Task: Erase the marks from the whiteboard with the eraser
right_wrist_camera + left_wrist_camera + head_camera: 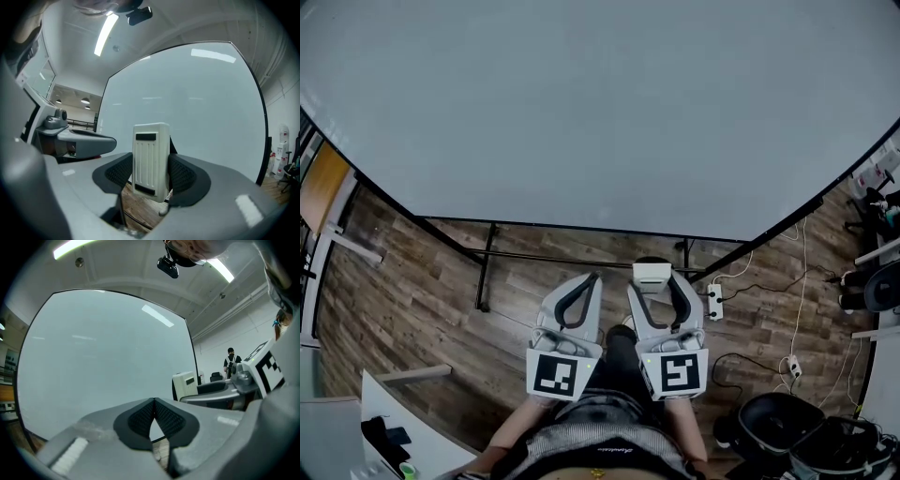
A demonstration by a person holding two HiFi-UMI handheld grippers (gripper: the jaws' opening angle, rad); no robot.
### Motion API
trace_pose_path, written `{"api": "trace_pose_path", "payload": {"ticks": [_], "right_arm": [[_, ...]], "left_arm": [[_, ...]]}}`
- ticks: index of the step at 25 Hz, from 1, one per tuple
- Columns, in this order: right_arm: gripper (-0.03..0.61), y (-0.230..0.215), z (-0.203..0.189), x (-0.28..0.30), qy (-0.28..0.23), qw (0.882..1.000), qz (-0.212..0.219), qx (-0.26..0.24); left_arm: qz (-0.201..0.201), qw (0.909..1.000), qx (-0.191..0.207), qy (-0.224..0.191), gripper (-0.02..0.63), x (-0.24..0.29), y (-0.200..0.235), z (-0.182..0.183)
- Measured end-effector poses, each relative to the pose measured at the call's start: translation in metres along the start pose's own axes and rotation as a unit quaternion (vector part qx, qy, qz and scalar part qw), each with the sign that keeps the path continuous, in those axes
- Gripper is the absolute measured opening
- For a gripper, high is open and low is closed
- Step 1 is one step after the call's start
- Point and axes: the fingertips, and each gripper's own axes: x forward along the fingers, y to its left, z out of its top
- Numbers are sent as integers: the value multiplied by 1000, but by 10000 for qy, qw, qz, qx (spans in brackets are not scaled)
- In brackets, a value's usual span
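Observation:
A large whiteboard (600,112) fills the upper head view, its surface plain with no marks showing. Both grippers hang side by side below its bottom edge. My right gripper (654,281) is shut on a white ribbed eraser (652,276); in the right gripper view the eraser (151,159) stands upright between the dark pads, with the whiteboard (197,108) behind it. My left gripper (579,292) is shut with nothing in it, its pads meeting at the tips (153,404). From the left gripper view the whiteboard (103,362) looks blank, and the eraser (184,383) shows at right.
The board's black stand (487,255) rests on a wooden floor (412,300). A power strip (713,302) and white cables lie at right, near dark office chairs (811,433). A white desk corner (394,431) sits at lower left. A person (231,363) stands far off.

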Motion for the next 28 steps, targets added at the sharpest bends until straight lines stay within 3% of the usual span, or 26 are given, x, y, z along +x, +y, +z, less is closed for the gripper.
{"api": "trace_pose_path", "payload": {"ticks": [9, 14, 21, 28], "right_arm": [[244, -70, 23, 36, -228, 9997, -28, -39], [244, -132, 37, 53, -354, 9994, 3, -23], [244, -177, 38, 67, -442, 9990, 5, -96], [242, -219, 39, 63, -503, 9984, -259, -79]], "left_arm": [[-83, 9998, 142, -85, 5, 77, -13, 27], [-12, 9999, 115, -117, 5, 128, -31, 44], [34, 9999, 23, -158, 5, 164, -50, 38], [-22, 10000, -12, -54, 5, 184, -66, 31]]}}
